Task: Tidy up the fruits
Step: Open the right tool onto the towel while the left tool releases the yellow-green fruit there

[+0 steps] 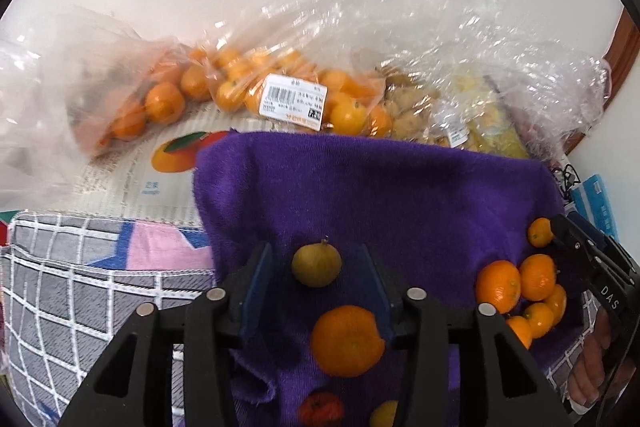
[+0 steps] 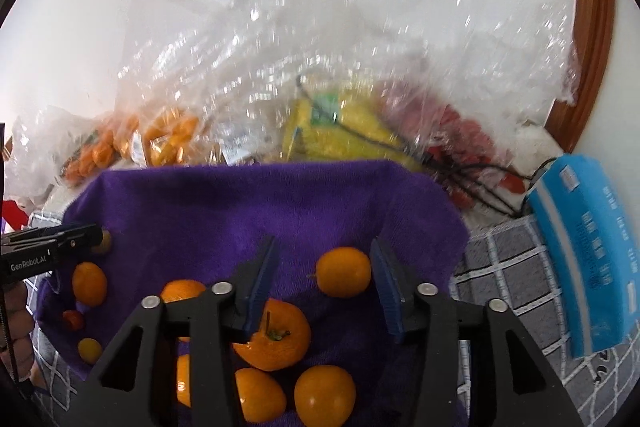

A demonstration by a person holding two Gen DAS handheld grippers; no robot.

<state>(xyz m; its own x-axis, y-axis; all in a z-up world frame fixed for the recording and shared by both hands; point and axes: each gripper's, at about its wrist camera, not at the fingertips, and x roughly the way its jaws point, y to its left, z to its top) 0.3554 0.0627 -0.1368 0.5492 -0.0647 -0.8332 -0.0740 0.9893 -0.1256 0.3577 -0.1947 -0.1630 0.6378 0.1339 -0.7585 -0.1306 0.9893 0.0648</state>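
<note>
Left gripper (image 1: 316,275) spread wide around dull yellow-green round fruit (image 1: 316,264) on purple towel (image 1: 360,187), gripping nothing. Right gripper (image 2: 326,281) likewise wide around small orange citrus (image 2: 344,271), near 1 clustered orange pile (image 2: 272,339): apparently sorting by kind.

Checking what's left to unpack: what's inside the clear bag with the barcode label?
The bag holds small orange citrus fruits, pressed against the plastic. The white barcode label covers some, and glare hides the rest, so no count.

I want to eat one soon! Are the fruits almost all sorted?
Some loose oranges already sit grouped on the purple towel. Right now the left gripper is open around a yellowish fruit, and the right gripper is open around a small orange. Neither is gripped yet. Bags of oranges behind remain unsorted.
</note>
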